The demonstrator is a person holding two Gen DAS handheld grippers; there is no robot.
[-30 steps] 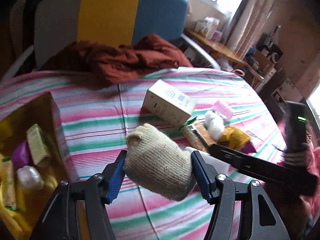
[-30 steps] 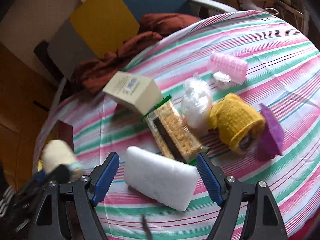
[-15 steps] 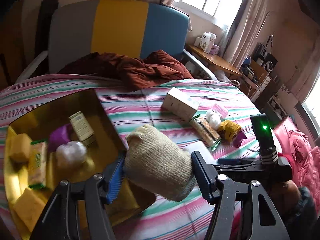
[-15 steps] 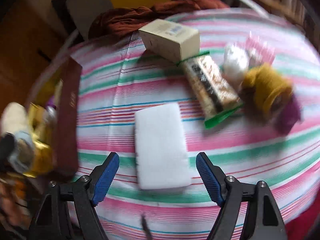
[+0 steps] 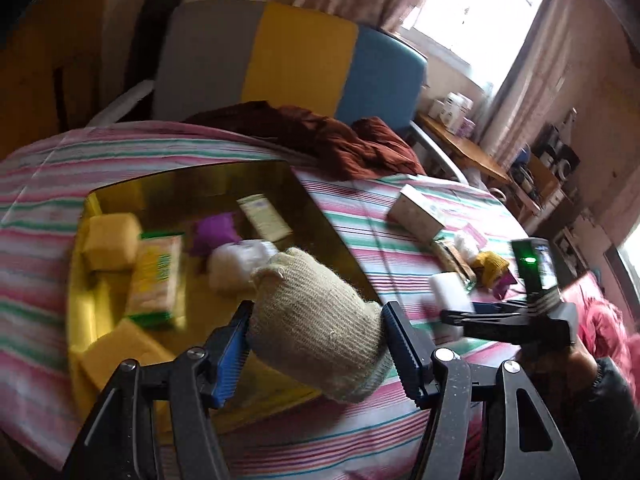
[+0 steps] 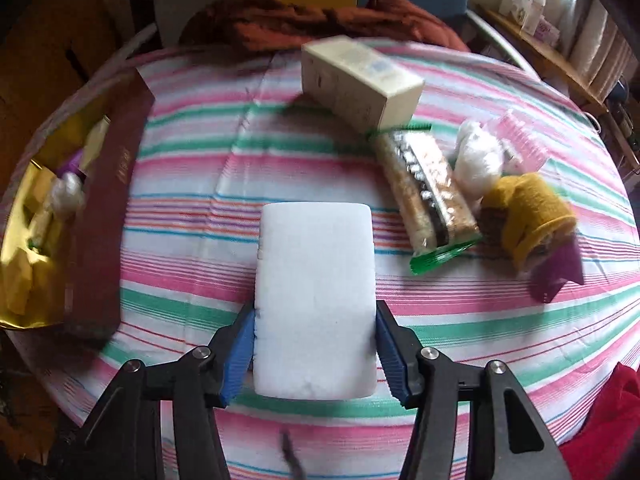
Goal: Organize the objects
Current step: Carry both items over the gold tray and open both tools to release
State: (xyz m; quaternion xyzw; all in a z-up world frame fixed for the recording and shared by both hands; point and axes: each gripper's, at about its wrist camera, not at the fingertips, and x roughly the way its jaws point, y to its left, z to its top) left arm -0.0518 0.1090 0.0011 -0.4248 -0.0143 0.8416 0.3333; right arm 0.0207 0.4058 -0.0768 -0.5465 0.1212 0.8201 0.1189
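Observation:
My left gripper is shut on a beige knitted roll and holds it above the near right corner of the gold box. In the box lie yellow sponges, a cracker pack, a purple piece, a white ball and a small carton. My right gripper points down at the striped tablecloth. Its jaws are closing, and both blue pads touch the long sides of a white foam block that lies flat. The left wrist view shows that block and the right gripper at the right.
To the right of the block lie a cream carton, a cracker pack, a white bag, a pink roller, a yellow knit roll and a purple piece. A brown cloth lies at the table's far edge, before a chair.
My left gripper carried the knitted roll leftwards, from the cloth to above the gold box. My right gripper rolled into line with the foam block and its jaws came in against the block's sides.

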